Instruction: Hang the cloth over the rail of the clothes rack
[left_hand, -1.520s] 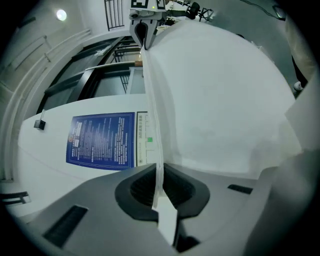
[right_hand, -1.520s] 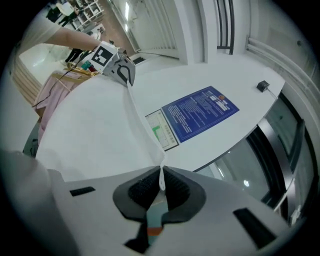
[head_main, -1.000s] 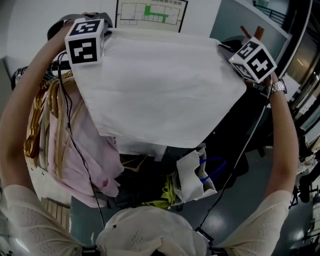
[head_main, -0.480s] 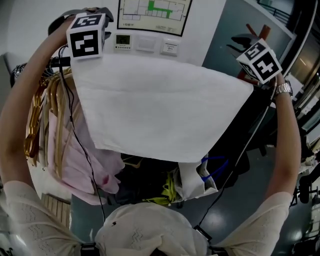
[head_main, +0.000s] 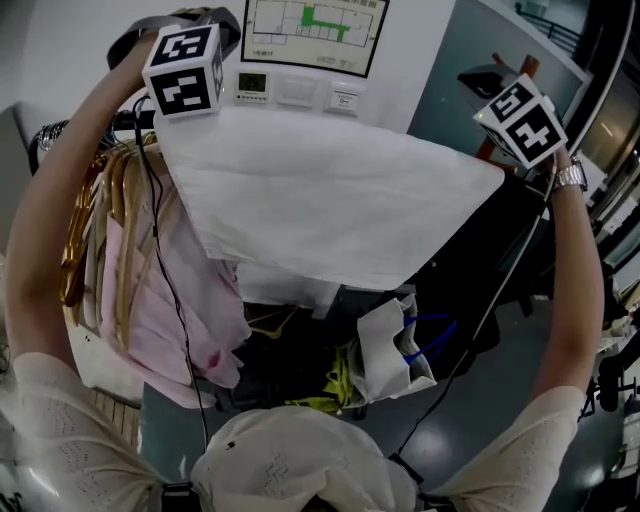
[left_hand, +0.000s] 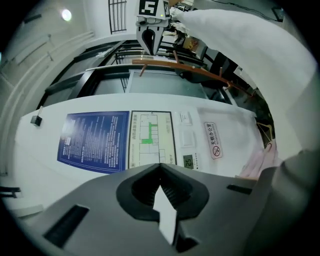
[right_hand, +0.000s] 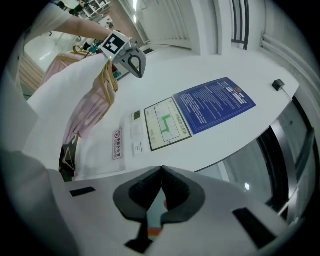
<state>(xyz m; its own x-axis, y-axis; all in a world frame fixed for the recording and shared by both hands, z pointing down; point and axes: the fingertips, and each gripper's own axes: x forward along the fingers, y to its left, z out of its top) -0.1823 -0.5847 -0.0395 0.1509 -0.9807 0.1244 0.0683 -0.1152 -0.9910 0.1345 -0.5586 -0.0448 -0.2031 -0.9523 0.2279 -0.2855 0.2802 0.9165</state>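
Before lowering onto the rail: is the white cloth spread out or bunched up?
Spread out. The white cloth hangs as one wide sheet stretched between the left gripper and right gripper, each shut on an upper corner.

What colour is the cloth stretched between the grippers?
The cloth is plain white, clearest in the head view.

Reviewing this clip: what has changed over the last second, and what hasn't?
The cloth spread between the grippers has dropped in the head view, uncovering the wall switches; the left gripper shifted slightly right. Nothing was released: it and the right gripper stay shut on the cloth's corners. The pink garments hang as before.
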